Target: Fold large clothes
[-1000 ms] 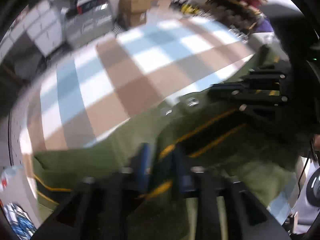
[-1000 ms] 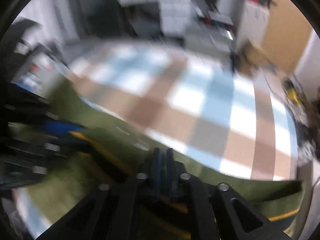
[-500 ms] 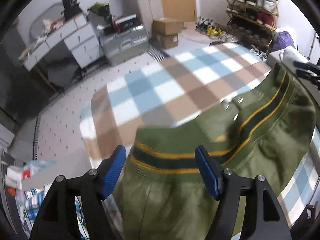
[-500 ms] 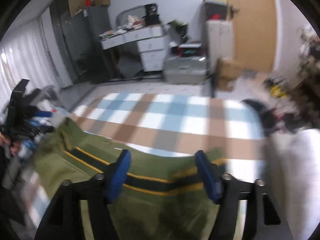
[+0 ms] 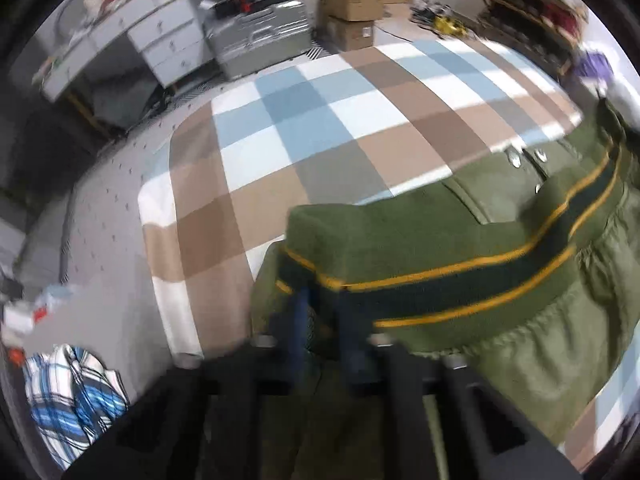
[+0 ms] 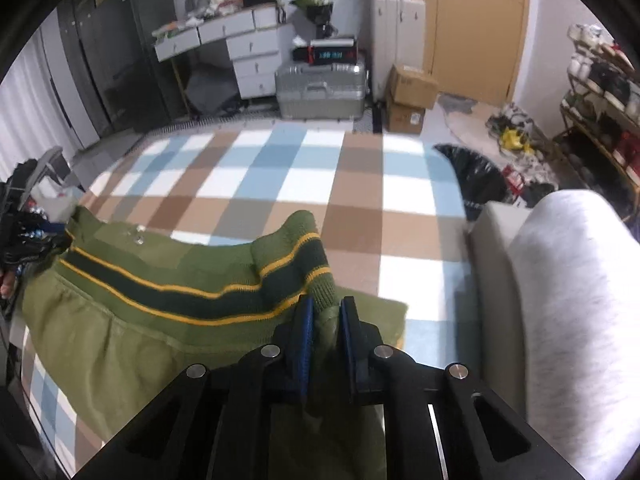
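Right hand-held gripper point(image 6: 323, 322) pinches the green jacket point(image 6: 168, 320) at its striped hem corner; left hand-held gripper point(image 5: 322, 320) clamps the opposite corner. The jacket lies on the checkered blanket point(image 6: 320, 176) beyond; a shallow bite could let the thick ribbing slip out.

The olive jacket point(image 6: 120, 344) is matt cloth with a ribbed knit hem point(image 6: 192, 296); the checked blanket point(image 6: 304, 184) looks soft.

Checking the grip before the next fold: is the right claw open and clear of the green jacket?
No, the right claw is shut on the green jacket beside its striped hem.
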A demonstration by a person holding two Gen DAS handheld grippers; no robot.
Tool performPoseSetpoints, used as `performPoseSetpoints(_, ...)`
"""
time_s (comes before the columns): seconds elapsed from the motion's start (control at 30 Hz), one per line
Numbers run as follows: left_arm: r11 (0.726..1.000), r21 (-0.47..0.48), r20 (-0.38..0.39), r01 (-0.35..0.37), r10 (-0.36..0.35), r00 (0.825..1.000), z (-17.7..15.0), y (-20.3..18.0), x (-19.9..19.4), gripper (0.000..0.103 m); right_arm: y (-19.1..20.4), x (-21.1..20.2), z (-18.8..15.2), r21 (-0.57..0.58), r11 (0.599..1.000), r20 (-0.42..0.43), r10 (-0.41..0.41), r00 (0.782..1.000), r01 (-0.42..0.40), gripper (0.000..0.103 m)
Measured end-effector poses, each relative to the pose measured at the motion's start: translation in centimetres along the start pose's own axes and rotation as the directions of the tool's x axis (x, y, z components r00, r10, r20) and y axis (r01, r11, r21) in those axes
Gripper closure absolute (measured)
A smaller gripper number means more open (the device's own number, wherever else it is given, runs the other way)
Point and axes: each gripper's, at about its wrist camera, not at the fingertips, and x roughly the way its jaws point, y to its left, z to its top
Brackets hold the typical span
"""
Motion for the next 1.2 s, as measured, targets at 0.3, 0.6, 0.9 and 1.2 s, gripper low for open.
performPoseSetpoints(0.3,0.987,-0.159,0.084,-0.013,0.026,0.996,0.0,3.4,-1.3,0.1,-2.5,0.9,-0.9,0.116,0.99,0.023,-0.079,0.997,0.076,0.091)
performPoseSetpoints(0.6,0.971,-0.235,0.056,-0.036,0.05,0.997,-0.2,3.8,2.3,0.099,-3.9,7.6,-1.5,0.146,0.957,-0.09,-0.24,0.967,0.252,0.093)
performPoseSetpoints(0.9,0.973,-0.205,0.225,-0.11,0.156,0.962,-3.6,2.4,-7.4,0.085,-3.0,-2.7,-2.7,0.224,0.97,0.124,-0.124,0.985,0.094,0.091)
performPoseSetpoints(1.2,0.998,0.012,0.258,0.056,-0.057,0.964,-7.5,-8.1,-9.7,0.046,14.7,-4.3,-4.7,-0.084,0.984,0.109,0.164,0.98,-0.156,0.05)
